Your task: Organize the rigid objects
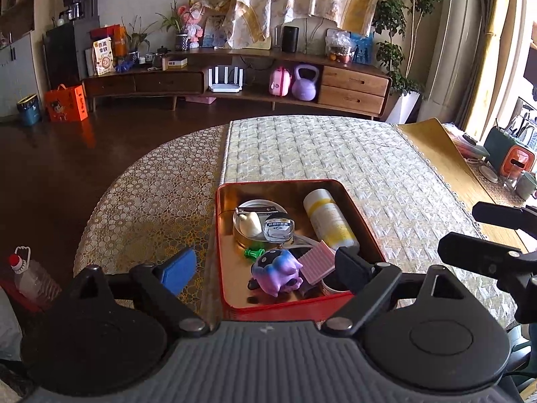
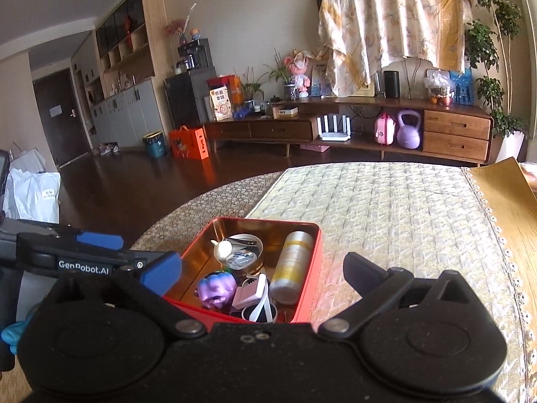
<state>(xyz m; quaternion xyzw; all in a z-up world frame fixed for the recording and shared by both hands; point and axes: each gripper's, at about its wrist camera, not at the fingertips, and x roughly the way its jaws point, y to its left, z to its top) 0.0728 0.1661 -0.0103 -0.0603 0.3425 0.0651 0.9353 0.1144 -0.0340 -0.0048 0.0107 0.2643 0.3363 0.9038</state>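
A red tin box (image 1: 221, 235) (image 2: 310, 268) rests on the quilted table cover. Inside lie a white and yellow bottle (image 1: 329, 221) (image 2: 292, 262), a purple toy (image 1: 278, 273) (image 2: 214, 287), a pink ribbed piece (image 1: 317, 263) (image 2: 246, 294), a small clear case (image 1: 278, 230), a cream figurine (image 1: 250, 223) (image 2: 223, 247) on a round tin, and a green pin (image 1: 251, 253). My left gripper (image 1: 265, 268) hangs open above the box's near end, nothing between its fingers. My right gripper (image 2: 261, 275) is open too, spanning the box's near end, and holds nothing.
The right gripper's black fingers (image 1: 493, 258) show at the left wrist view's right edge; the left gripper's blue pad (image 2: 100, 240) shows left in the right wrist view. A yellow runner (image 1: 436, 147) covers the table's right side. A plastic bottle (image 1: 30, 275) stands on the floor, left.
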